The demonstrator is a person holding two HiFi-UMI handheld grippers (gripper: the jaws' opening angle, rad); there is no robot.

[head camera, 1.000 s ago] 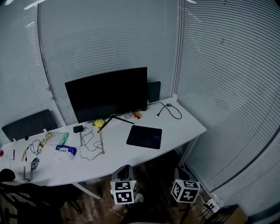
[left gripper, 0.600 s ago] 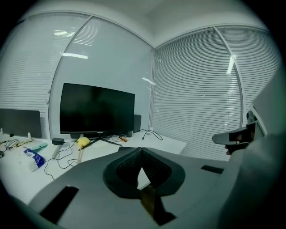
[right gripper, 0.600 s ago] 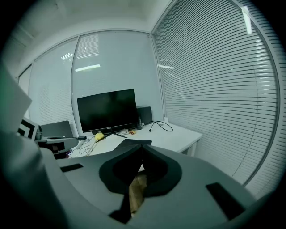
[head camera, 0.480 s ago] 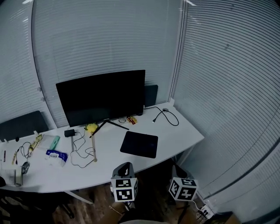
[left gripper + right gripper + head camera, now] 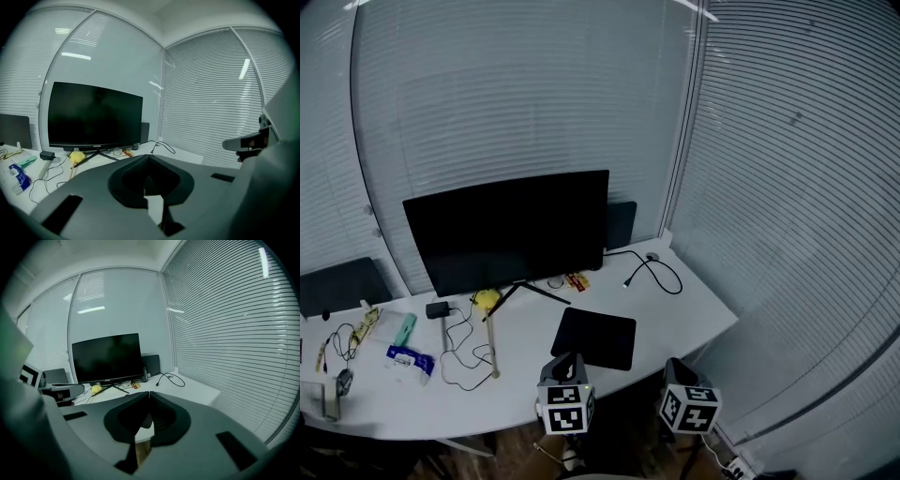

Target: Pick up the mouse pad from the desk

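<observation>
Surface (image 5: 694, 314): white, curved front edge. Monitor (image 5: 506, 230) stands at the back. Mouse pad (image 5: 593, 337) lies flat in front of the monitor's right end, close to the surface's front edge, with nothing on it.

Left claw (image 5: 149, 157): clenched, tips meeting, nothing between them. In the head view it's at the front edge, just short of the pad's near-left corner. Right claw (image 5: 149, 393): also clenched and empty, off the front edge, to the right of the pad.

Small stuff: black cable (image 5: 654, 272) to the right of the monitor, yellow ball (image 5: 487, 299) at the monitor's stand, loose wire (image 5: 469, 352) in front of the monitor's left half.

Risks, as I read it:
- Both claws are shut. If they reach the pad like that, the tips will just shove it toward the monitor stand.
- The pad is thin and flush on the surface. Jaws coming down from above probably won't get under an edge and will skate off. The front edge looks like the best way in.
- The loose wire is near enough to the left claw's path to snag if it drifts that way.

Versus the earlier frames: both claws have closed in on the front edge, where floor used to show between them and the surface. The pad hasn't shifted relative to the monitor. The jaws stayed shut.
</observation>
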